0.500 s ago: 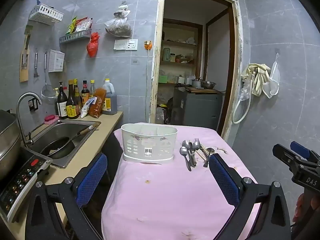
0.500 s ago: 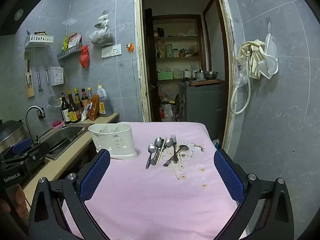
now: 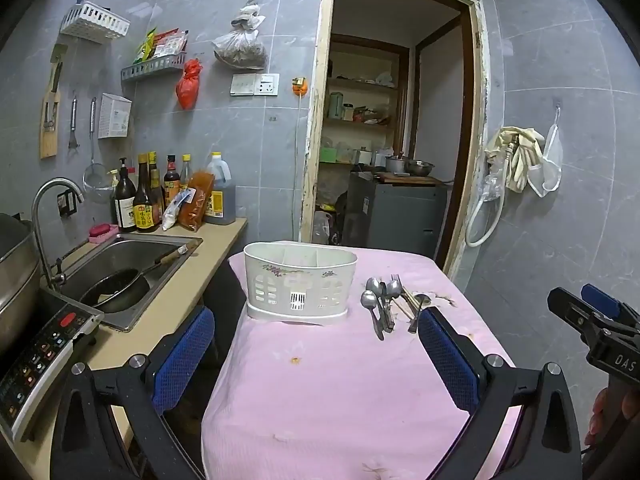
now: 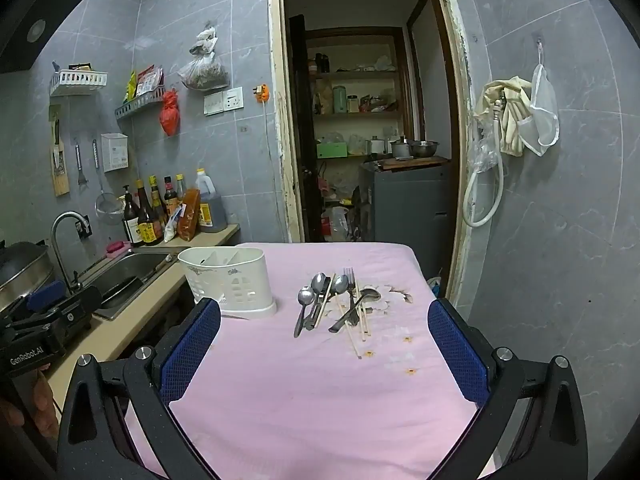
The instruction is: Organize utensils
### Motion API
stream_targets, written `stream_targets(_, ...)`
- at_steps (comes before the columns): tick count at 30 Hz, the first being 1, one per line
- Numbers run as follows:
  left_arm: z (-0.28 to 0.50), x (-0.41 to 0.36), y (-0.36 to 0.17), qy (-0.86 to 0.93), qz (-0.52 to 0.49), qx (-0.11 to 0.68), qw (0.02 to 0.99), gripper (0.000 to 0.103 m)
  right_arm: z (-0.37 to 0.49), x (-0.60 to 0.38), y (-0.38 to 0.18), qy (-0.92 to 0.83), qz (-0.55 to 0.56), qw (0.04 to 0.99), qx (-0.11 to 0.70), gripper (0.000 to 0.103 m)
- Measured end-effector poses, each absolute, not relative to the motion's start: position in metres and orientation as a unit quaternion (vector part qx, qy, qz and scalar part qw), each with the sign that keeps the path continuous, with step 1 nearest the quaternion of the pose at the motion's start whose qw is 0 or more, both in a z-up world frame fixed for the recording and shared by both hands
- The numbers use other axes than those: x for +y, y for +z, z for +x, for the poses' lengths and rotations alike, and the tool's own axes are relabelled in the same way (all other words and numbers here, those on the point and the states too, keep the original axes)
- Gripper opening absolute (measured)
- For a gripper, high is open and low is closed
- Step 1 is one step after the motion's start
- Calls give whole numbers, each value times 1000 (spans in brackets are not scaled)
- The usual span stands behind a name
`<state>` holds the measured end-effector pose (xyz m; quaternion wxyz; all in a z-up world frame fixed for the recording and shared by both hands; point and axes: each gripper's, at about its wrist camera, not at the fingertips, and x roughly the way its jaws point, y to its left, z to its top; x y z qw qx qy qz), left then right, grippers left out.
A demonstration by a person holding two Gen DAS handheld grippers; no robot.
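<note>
Both our tongs spread wide over the pink table, holding nothing.

Left tongs (image 3: pixel 316 356) and right tongs (image 4: pixel 324 356) face one white caddy (image 4: pixel 228 282); just right of it lie three spoons (image 4: pixel 320 300), one fork (image 4: pixel 350 288), chopsticks (image 4: pixel 362 326).

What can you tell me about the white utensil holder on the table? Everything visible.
The utensil holder is a white, plastic-looking caddy, oval in plan, upright on a wider base lip. Its front wall bears a small floral print and cut-out vent slots, with a finer grille low in the middle. Inner dividers split it into several compartments, and no utensil shows above its rim. It stands on the pink tablecloth near the sink-side edge, apart from the pile of cutlery beside it. Nothing else touches it.
</note>
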<state>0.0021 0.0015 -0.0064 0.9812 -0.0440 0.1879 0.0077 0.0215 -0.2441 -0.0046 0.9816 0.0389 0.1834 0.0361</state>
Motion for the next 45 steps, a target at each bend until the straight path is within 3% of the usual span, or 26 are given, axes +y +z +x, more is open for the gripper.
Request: stream_targets(45,2,6,-9,7,-45,188,981,103,22,-235,-7,37,42,980,189,102)
